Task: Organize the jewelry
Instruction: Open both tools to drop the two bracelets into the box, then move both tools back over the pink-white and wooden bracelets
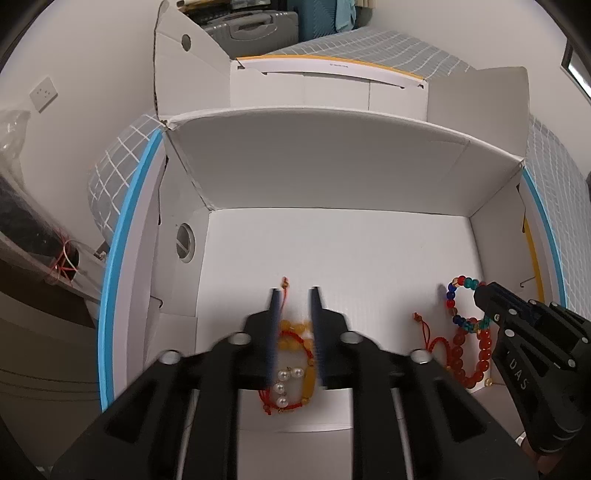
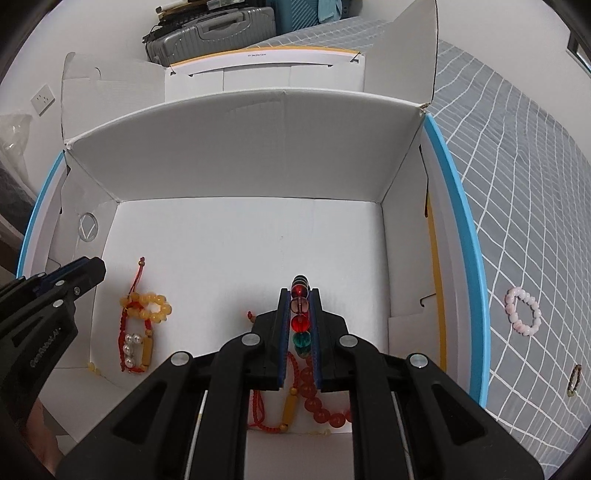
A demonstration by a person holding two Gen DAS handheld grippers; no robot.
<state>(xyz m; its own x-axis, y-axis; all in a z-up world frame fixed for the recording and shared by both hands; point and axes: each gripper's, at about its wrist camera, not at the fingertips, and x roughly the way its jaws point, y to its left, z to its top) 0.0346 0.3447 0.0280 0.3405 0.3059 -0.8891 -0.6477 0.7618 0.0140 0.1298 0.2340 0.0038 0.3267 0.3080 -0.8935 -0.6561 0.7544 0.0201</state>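
Note:
Both grippers reach down into a white cardboard box [image 2: 240,147]. My left gripper [image 1: 295,295] stands open above a yellow bead bracelet [image 1: 293,328] with red cord and pearls, which lies on the box floor. From the right wrist view, the left gripper [image 2: 92,269] hangs just left of that yellow bracelet [image 2: 147,306], apart from it. My right gripper [image 2: 300,291] is shut on a multicoloured bead bracelet [image 2: 300,323], whose beads line up between the pads. That multicoloured bracelet [image 1: 458,295] hangs from the right gripper [image 1: 480,291] over a red bead bracelet [image 1: 476,354].
A red cord with a yellow tube bead [image 2: 288,406] lies by the red bracelet [image 2: 321,410]. Outside the box, on the grey checked sheet, lie a pink bead bracelet [image 2: 524,312] and a small dark ring [image 2: 573,380]. A second white box [image 2: 266,74] and a suitcase [image 2: 221,29] stand behind.

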